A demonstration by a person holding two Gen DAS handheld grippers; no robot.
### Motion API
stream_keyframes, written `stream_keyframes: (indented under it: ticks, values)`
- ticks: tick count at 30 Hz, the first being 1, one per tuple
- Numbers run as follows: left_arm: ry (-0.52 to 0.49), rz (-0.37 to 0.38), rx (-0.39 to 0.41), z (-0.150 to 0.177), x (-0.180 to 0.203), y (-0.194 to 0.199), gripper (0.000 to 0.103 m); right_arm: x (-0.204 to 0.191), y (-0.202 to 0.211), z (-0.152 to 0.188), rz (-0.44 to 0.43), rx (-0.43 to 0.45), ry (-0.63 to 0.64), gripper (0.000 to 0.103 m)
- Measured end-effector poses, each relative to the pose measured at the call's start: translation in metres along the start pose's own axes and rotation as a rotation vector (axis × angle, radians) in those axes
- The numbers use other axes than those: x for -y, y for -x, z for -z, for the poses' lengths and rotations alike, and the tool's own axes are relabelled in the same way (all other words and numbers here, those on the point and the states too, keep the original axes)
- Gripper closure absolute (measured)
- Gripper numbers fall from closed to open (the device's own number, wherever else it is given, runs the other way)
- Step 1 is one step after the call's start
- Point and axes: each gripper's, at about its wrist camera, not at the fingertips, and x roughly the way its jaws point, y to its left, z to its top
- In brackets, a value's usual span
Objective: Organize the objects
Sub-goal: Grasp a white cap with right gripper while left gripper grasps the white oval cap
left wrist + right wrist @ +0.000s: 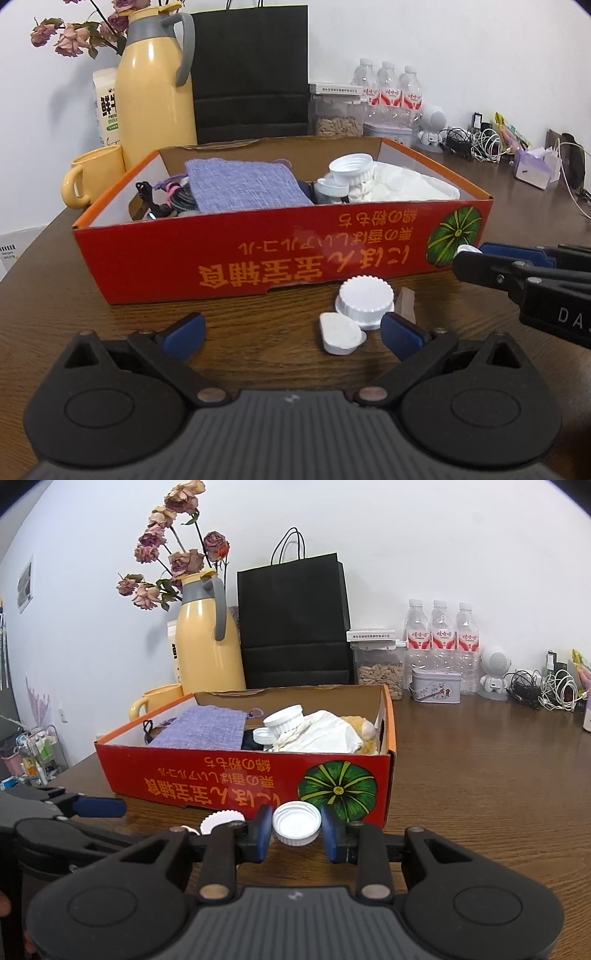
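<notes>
A red cardboard box (236, 258) (207, 775) stands on the wooden table, holding a purple woven pouch (243, 184), white caps (351, 166), a white cloth and dark cords. In front of it lie a ribbed white cap (365, 301) and a small white lid (341, 332). My left gripper (293, 330) is open just above the table, the small lid close to its right finger and not gripped. My right gripper (296, 829) is shut on a white bottle cap (296, 823) near the box's pumpkin picture; in the left wrist view it enters from the right (476, 260).
Behind the box stand a yellow thermos jug (155, 92), a yellow mug (92, 177), a black paper bag (251, 74), a jar of seeds (380, 675), water bottles (441, 635) and a tin (436, 688). Tangled cables (546, 690) lie at the far right.
</notes>
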Motion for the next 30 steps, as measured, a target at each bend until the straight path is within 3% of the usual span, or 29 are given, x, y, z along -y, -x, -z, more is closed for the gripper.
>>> stream_keyframes:
  ticks: [8,13,16,21,23,30]
  values:
    - [0.005,-0.010,-0.054,0.001,0.004,-0.007,0.000,-0.001,0.000,0.000,-0.003,0.001,0.000,0.076]
    - [0.023,-0.011,-0.067,0.002,0.002,-0.009,0.008,-0.001,0.000,0.001,-0.004,0.000,0.000,0.076]
    - [0.023,-0.005,-0.052,0.002,0.003,-0.006,0.022,-0.001,0.000,0.001,-0.003,0.001,0.000,0.076]
    - [0.022,0.012,-0.026,0.002,0.004,-0.001,0.068,-0.001,-0.001,0.001,-0.003,-0.001,-0.001,0.076]
    - [0.019,0.024,-0.022,0.002,0.004,0.000,0.072,-0.002,-0.001,0.002,-0.003,-0.001,-0.001,0.076]
    - [0.024,0.046,-0.013,0.004,0.004,0.003,0.073,-0.003,-0.002,0.003,-0.001,-0.004,0.000,0.076]
